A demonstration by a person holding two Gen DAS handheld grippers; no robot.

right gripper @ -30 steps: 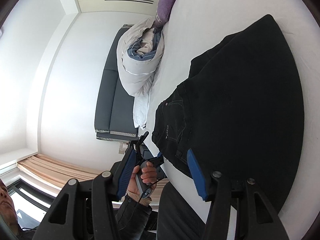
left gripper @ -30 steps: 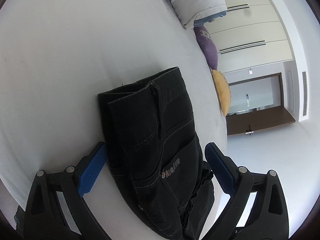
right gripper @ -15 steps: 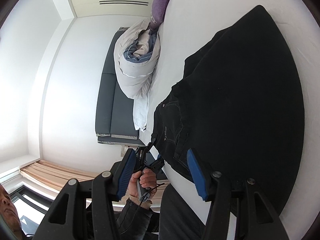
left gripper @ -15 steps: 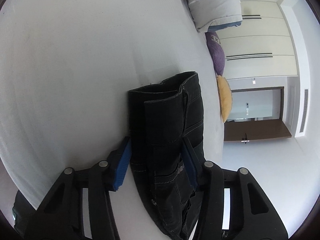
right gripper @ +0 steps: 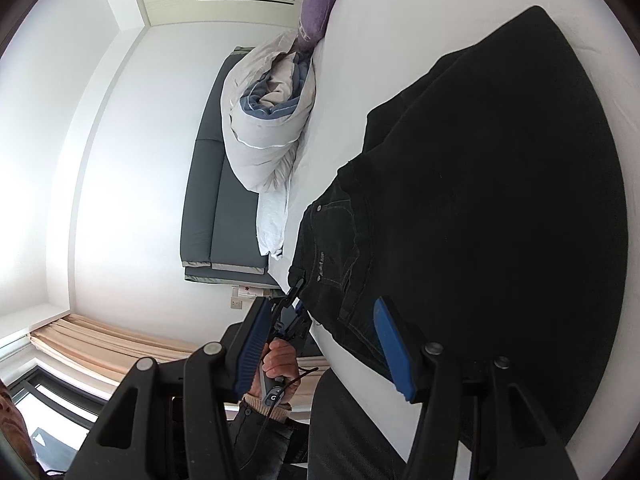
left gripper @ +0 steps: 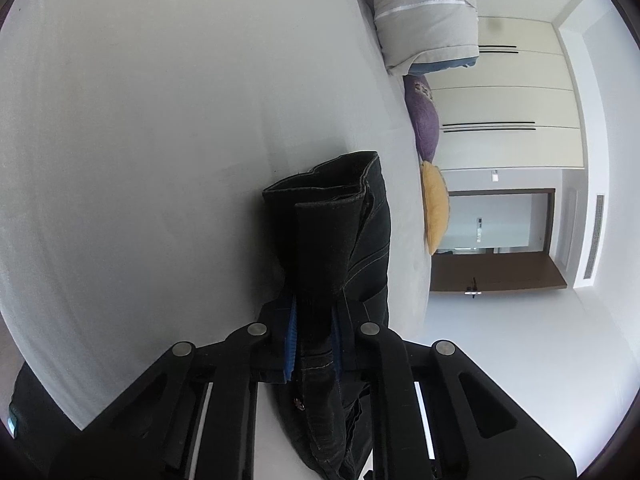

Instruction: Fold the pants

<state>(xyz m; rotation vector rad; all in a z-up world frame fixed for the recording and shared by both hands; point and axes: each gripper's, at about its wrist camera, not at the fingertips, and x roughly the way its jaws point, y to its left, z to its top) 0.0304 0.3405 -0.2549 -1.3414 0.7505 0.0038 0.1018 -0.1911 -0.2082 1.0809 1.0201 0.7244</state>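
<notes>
White bed sheet (left gripper: 160, 120) under black denim pants (right gripper: 500, 200); rolled grey duvet (left gripper: 428, 12) at one o'clock. Left gripper (left gripper: 314, 336) clamped on pants' waistband; right gripper (right gripper: 320, 344) half open, empty. Only right view: grey sofa (right gripper: 208, 200), hand (right gripper: 280, 364) at six o'clock.

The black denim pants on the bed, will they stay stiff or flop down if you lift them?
The black denim pants will probably flop: where the left gripper pinches them, the cloth bunches into soft folds. They look fairly heavy, with thick stitched seams and several layers. They likely won't slip, since the ribbed blue pads press on rough fabric.
</notes>
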